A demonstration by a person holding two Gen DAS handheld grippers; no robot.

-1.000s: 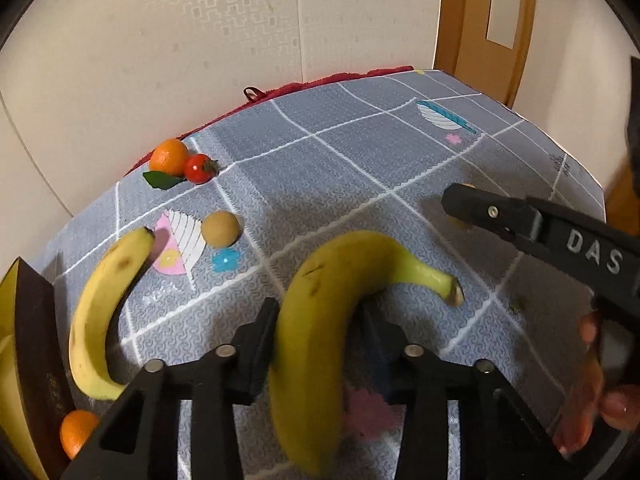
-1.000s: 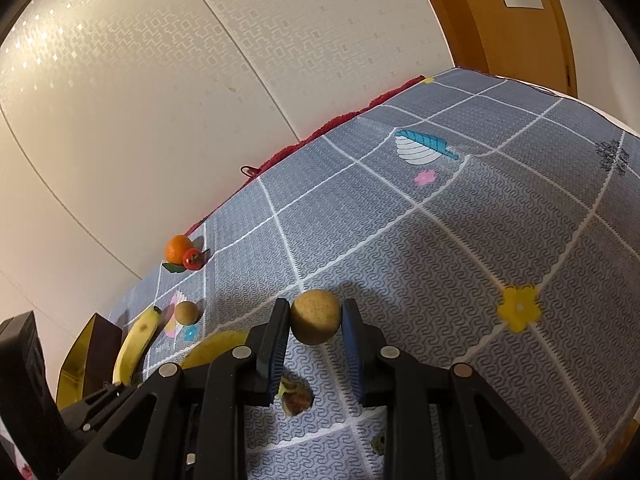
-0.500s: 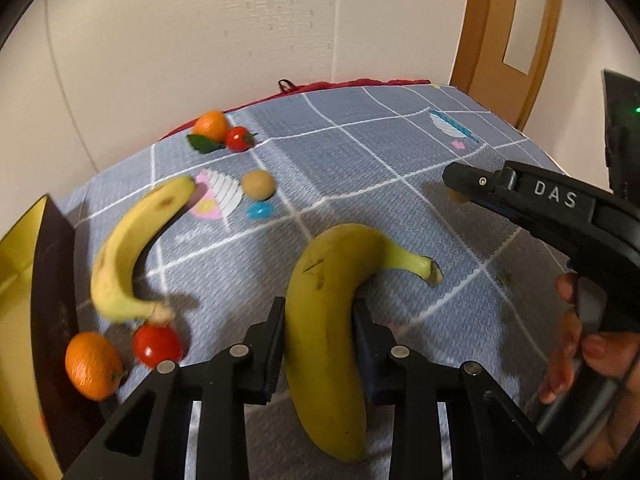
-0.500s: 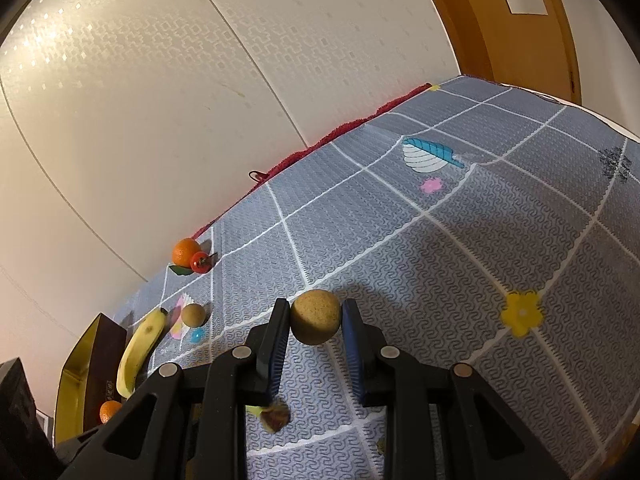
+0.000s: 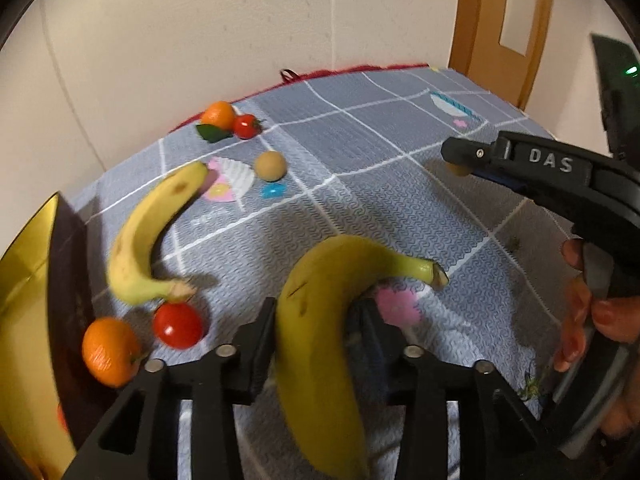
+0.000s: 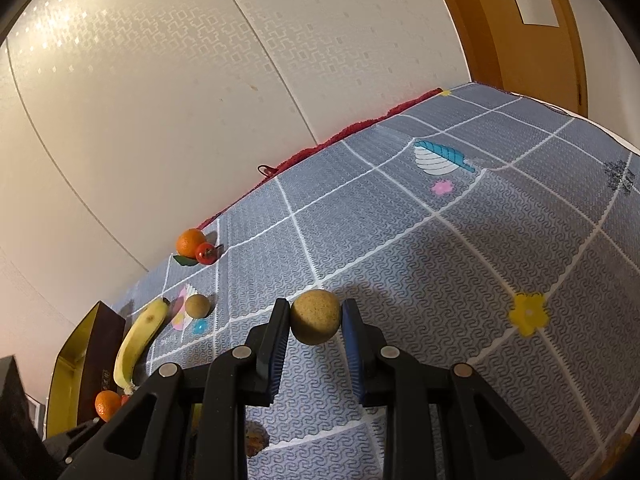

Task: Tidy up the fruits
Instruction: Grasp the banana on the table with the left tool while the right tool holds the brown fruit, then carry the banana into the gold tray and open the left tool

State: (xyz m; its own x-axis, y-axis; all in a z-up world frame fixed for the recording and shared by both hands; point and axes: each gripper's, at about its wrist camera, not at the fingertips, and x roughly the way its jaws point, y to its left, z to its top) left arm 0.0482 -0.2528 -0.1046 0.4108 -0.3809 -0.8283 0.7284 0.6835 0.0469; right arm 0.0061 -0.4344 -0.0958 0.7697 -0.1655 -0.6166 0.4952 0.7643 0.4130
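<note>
My left gripper (image 5: 318, 314) is shut on a yellow banana (image 5: 320, 344), held just above the grey grid mat (image 5: 360, 200) with its stem pointing right. A second banana (image 5: 152, 232) lies on the mat to the left, with a red tomato (image 5: 178, 325) and an orange (image 5: 110, 350) at its near end. My right gripper (image 6: 316, 314) is shut on a tan round fruit (image 6: 316, 317) and holds it over the mat. The left wrist view shows that gripper (image 5: 520, 164) at the right, with a hand (image 5: 580, 320) on its grip.
A gold and dark box (image 5: 24, 280) stands open at the left edge. Near the far wall sit another orange (image 5: 218, 115) with a leaf, a tomato (image 5: 246, 126) and a second tan fruit (image 5: 271, 165). A wooden door (image 6: 520, 20) stands behind the mat's right end.
My left gripper has swung left with the banana, bringing the box, near orange and tomato into view. The right gripper still holds its fruit and has risen a little.
</note>
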